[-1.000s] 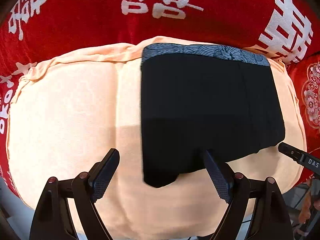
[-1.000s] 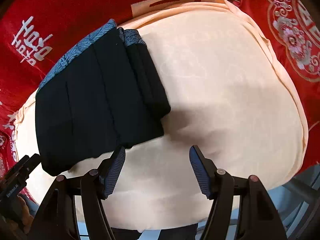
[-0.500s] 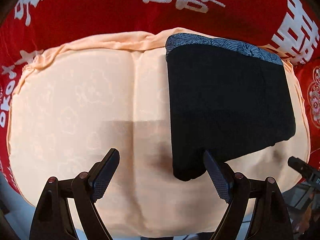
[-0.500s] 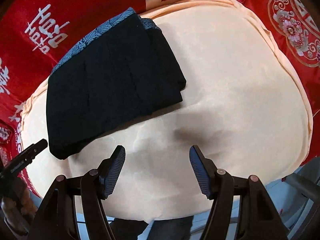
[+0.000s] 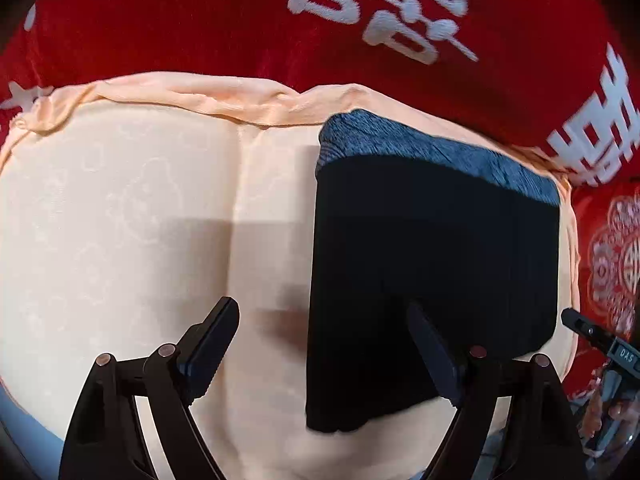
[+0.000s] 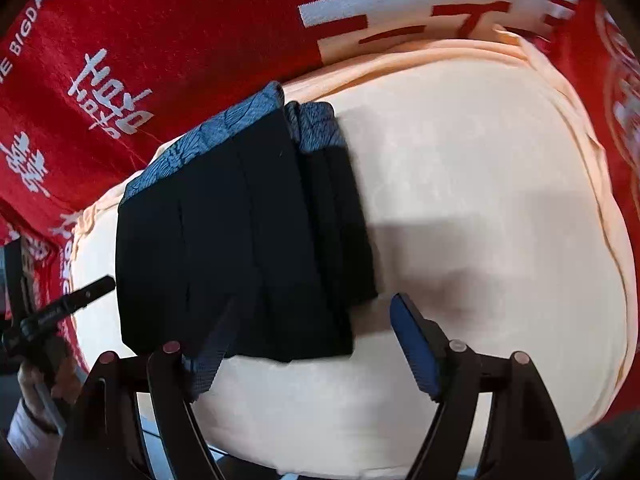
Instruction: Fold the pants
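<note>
Hovering empty, the left gripper [image 5: 324, 344] is spread wide over the pants' [image 5: 432, 264] near edge, and the right gripper [image 6: 316, 340], jaws just widened, straddles their other corner. Folded black pants lie on the peach cushion [image 6: 480, 200]; a one-sided pinch could drag the stacked layers apart toward the red blanket [image 5: 200, 20].

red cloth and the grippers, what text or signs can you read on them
"BIGDA", cut off by the frame edge, on the red cloth.
"DAS" on the other gripper's body.
Large white Chinese characters woven into the red cloth; I cannot read them.
White script mark on the red cloth: too stylised to read.
Folded pants: no text.
</note>
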Motion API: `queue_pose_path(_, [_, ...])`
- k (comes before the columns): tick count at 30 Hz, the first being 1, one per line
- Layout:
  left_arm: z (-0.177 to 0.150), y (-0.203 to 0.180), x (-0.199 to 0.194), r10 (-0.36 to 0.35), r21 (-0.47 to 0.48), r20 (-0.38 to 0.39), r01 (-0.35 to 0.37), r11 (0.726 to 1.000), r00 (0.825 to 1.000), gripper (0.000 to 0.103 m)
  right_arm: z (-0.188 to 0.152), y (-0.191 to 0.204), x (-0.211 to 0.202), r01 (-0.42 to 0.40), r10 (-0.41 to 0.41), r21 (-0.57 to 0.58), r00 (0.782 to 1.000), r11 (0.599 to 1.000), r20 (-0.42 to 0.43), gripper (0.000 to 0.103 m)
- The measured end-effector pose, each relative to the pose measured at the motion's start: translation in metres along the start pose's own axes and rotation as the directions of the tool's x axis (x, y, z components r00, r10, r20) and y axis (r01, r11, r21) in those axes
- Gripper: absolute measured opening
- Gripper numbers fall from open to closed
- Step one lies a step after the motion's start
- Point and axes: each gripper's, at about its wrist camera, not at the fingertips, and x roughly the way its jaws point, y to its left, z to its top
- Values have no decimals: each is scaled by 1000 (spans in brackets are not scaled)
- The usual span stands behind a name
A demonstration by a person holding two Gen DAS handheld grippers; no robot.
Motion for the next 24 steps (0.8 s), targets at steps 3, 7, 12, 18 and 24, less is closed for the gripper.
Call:
queue_pose_path(3, [10, 2, 7, -15, -26, 3, 16, 1000, 1000, 87, 11, -20, -1, -69, 69, 11, 998, 998, -5, 81])
queue_pose_path(7, [21, 8, 20, -94, -60, -17, 93, 994, 995, 87, 27, -43, 16, -200, 203, 68, 979, 977, -32, 81])
queue_pose_path(12, [27, 8, 36, -150, -20, -44, 149, 989, 988, 87, 38, -58, 41, -333, 339, 74, 938, 940, -79, 81])
queue_pose_path(18, [34, 4, 46, -224, 28, -62, 226, 974, 973, 87, 46, -68, 62, -474, 480, 72, 869, 877, -118, 81])
queue_pose_path(24, [39, -15, 66, -217, 66, -71, 222, 973, 974, 101, 57, -51, 79, -522, 515, 3, 840, 853, -169, 82])
